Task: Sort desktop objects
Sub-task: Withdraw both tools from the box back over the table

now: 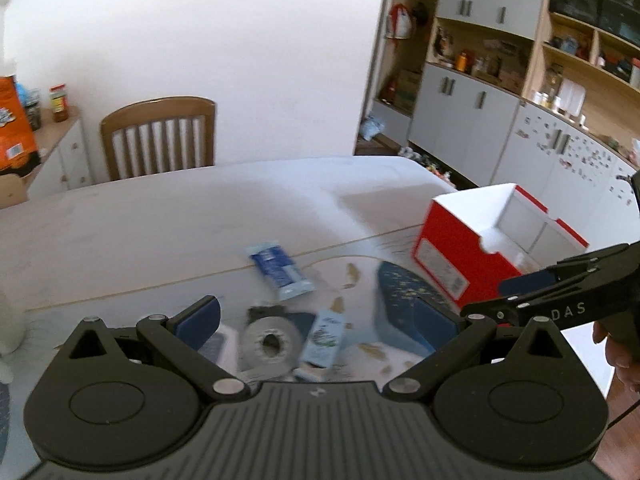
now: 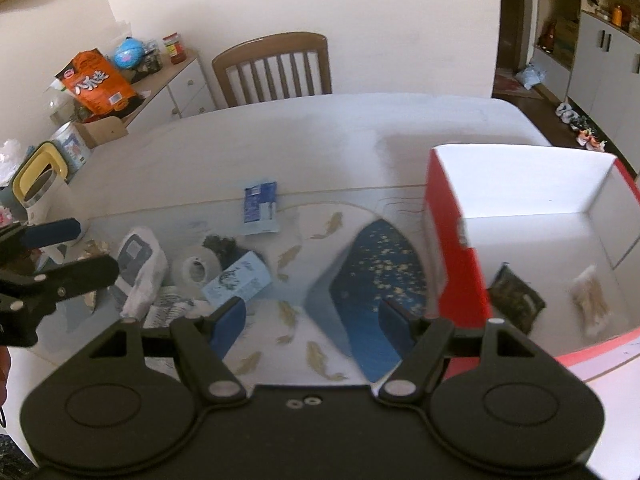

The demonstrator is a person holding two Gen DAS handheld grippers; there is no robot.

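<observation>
A clutter of small objects lies on the table mat: a tape roll point(image 1: 270, 342) point(image 2: 196, 268), a light blue carton point(image 1: 324, 336) point(image 2: 236, 280), a blue packet point(image 1: 278, 270) point(image 2: 260, 208) and a white pouch point(image 2: 138, 272). My left gripper point(image 1: 320, 320) point(image 2: 76, 252) hangs open just above the tape roll and carton, holding nothing. To the right stands an open red box point(image 1: 480, 256) point(image 2: 520, 216) with a white inside, holding a dark packet point(image 2: 516, 296) and a beige item point(image 2: 592, 296). My right gripper point(image 2: 312, 320) point(image 1: 504, 296) is open and empty over the mat, beside the box's left wall.
A fish-patterned mat point(image 2: 376, 272) covers the near part of the white table point(image 2: 320, 136). A wooden chair point(image 2: 276, 68) stands at the far edge. A white appliance with a yellow handle point(image 2: 36, 184) sits at the left, a sideboard with an orange snack bag point(image 2: 96, 84) behind it.
</observation>
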